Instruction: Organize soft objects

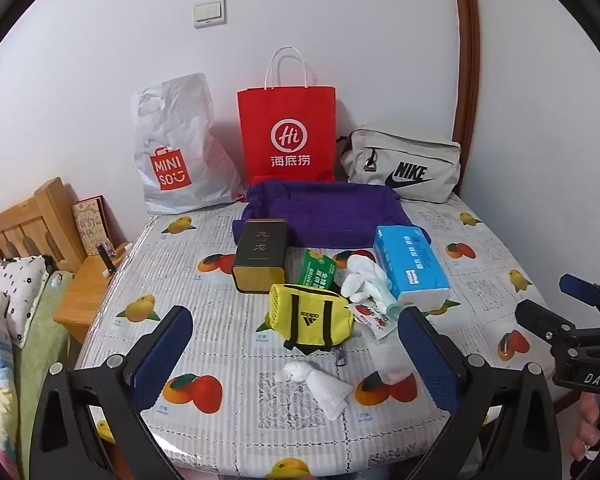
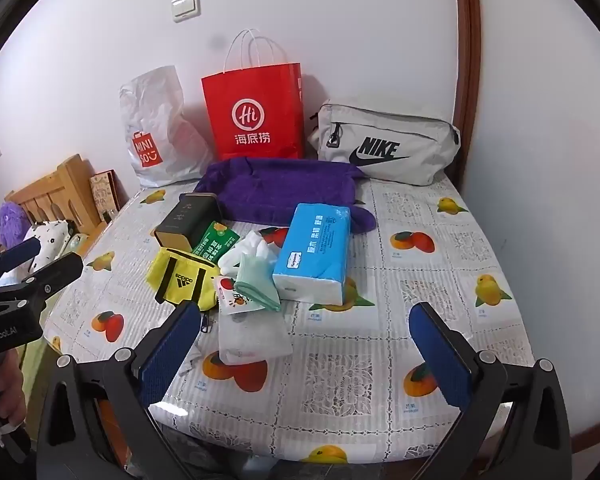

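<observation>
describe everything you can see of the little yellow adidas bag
The yellow adidas bag is a small soft duffel-shaped pouch, bright yellow fabric with black straps and a black adidas logo on its side; one end panel looks like mesh. It lies on the fruit-print tablecloth near the table's middle, slightly slumped. The black tin and green packet sit just behind it, seemingly touching. A printed sachet lies beside it. Neither gripper touches it.

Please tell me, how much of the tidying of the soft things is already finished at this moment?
Nothing looks done. The yellow pouch, white gloves, white cloth and tissue pack lie scattered on the table. In hand: nothing; the left gripper and right gripper are open and empty. All sorting remains.
</observation>
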Tool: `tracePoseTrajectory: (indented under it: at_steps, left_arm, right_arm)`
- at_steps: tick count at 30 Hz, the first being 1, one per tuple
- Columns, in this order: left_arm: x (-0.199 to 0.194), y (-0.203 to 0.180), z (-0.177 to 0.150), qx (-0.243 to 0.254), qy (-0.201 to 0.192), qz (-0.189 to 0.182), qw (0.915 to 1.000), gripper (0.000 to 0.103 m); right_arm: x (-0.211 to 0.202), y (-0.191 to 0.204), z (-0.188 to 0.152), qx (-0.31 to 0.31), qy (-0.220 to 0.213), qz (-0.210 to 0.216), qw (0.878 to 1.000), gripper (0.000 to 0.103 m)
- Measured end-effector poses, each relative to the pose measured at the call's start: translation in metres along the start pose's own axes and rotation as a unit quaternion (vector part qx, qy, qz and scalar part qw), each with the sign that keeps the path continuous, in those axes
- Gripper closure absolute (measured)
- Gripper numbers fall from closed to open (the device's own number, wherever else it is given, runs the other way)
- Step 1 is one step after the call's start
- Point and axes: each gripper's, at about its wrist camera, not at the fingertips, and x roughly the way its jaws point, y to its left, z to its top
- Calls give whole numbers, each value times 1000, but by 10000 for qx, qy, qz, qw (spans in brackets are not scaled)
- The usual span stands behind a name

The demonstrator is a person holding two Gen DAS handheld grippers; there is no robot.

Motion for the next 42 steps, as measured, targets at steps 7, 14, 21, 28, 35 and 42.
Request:
tracePoseTrajectory:
  at_steps: [7, 14, 21, 28, 35, 42]
  left_arm:
    - [-7, -9, 0, 162, -7, -52, 9999, 0]
    - [-9, -6, -1, 119, -38, -93, 9999, 0]
    - [-11, -3, -1, 83, -16, -82, 9999, 0]
    - [-11, -2, -5, 90, -37, -46, 9999, 0]
    - [-12, 0, -5, 87, -35, -35, 9999, 0]
    - [-12, 1, -6, 84, -37, -33, 10000, 0]
  right_arm:
    - [-5, 3, -2, -30, -96, 42, 9999, 0]
    - [-11, 7, -3, -59, -128, -39, 9999, 0]
    - [-12, 7, -3, -39, -125, -7, 9999, 0]
    - [-15, 8, -2, 8, -166, 28, 9999, 0]
    - [-16, 7, -3, 4, -170, 36, 9998, 0]
    - [-16, 10, -2, -30, -171, 53, 9998, 0]
